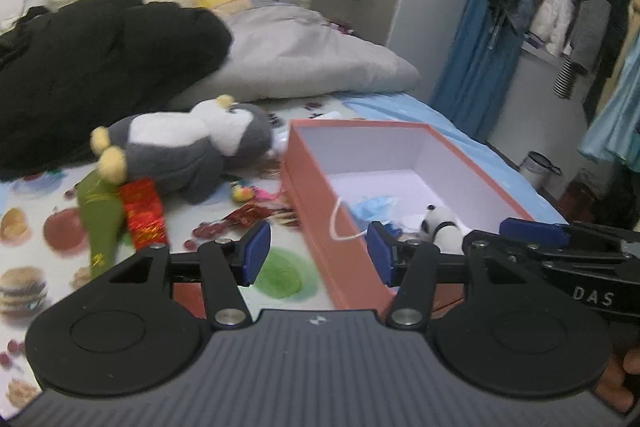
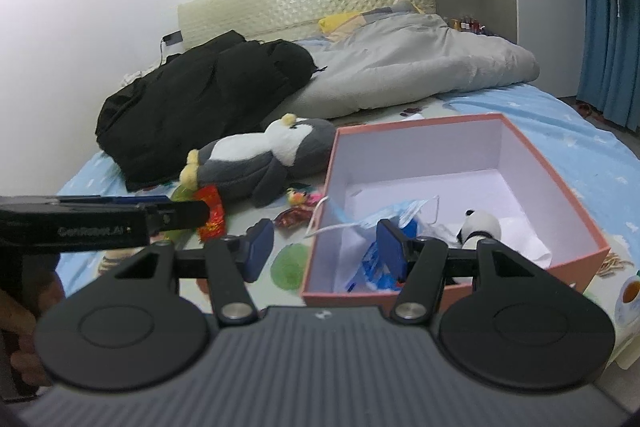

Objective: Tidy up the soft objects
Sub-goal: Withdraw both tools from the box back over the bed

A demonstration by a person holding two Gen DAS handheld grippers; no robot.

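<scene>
Hovering over the bed (image 2: 560,131), both tools are seen empty. The left gripper (image 1: 318,251) is spread wide, nothing between its fingers; the right gripper (image 2: 326,247) is likewise wide open and holds nothing.

Progress is judged partial. The pink box (image 2: 568,183), centre-right of the right wrist view, already contains a small panda plush (image 2: 482,225) near its lower right corner, plus a blue face mask (image 2: 404,209) whose ear loop is draped over the left wall, and some white and blue soft wrapping near the front wall.

Left outside the box, on the sheet:
- grey penguin plush (image 1: 180,147), lying on its side, left of centre in the left wrist view, just beside the box's left wall
- green soft item (image 1: 100,215) with a red foil packet (image 1: 144,213) touching it, lower left, under the penguin's feet
- small colourful toy (image 1: 244,191) and a red wrapper (image 1: 248,215) between the penguin and the box

A black jacket (image 2: 200,103) and grey duvet (image 2: 420,67) are piled in the upper half; whether they count as task items cannot be told.

The penguin is judged the largest remaining piece; a tight fit in the box is likely.
</scene>
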